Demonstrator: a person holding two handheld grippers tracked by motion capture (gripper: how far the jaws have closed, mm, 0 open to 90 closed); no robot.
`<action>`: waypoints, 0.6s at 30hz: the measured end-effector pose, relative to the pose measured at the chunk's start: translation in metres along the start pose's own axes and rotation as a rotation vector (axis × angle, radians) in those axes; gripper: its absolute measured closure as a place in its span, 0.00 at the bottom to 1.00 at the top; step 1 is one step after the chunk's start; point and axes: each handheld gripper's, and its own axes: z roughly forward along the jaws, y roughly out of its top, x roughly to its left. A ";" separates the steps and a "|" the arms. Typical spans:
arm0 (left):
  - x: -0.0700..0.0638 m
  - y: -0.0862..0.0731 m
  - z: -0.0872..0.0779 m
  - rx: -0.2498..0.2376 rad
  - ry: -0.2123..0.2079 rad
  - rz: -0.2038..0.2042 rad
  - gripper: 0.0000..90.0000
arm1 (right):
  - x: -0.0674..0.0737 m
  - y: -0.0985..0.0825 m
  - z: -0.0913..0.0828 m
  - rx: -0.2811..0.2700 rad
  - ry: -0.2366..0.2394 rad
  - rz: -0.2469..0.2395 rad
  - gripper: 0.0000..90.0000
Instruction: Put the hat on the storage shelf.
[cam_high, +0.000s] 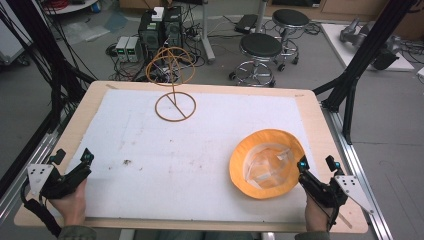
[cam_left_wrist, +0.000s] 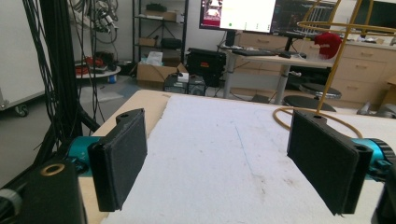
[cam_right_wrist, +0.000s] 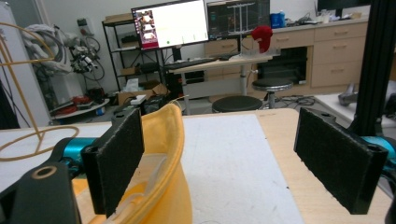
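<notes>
While the hat (cam_high: 267, 164) lies crown-down and brim-up on the white mat (cam_high: 200, 150) at the near right, nothing in the high view suggests the work has got past its opening reach: the wire stand (cam_high: 172, 85) waits bare at the far middle of the table, well apart from the hat, and by my reading the job is to hang the hat on it. The right gripper (cam_high: 316, 165) sits at the hat's near right edge with its jaws spread, one tip just at the brim; the left gripper (cam_high: 72, 157) rests at the near left of the mat, far from both things, its jaws apart too. In the left gripper view the two black pads (cam_left_wrist: 123, 156) stand wide with bare mat between them and the stand's ring (cam_left_wrist: 317, 116) ahead to the right. In the right gripper view the jaws gape as well, and the brim (cam_right_wrist: 170, 140) rises just inside the left pad (cam_right_wrist: 119, 158), close to it or brushing it, while the other pad is well clear. So I judge the grasp not yet made; closing on the brim, lifting, carrying and setting the hat on the stand all remain.
</notes>
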 end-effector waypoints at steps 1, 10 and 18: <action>0.000 0.000 0.000 -0.001 0.001 0.000 0.23 | 0.001 0.001 0.001 0.011 0.008 0.020 0.17; 0.001 0.000 0.000 0.002 0.005 0.000 0.23 | 0.008 0.002 0.003 0.032 0.042 0.023 0.17; 0.001 -0.001 0.000 0.001 0.004 -0.003 0.23 | 0.009 0.003 0.005 0.044 0.065 0.029 0.17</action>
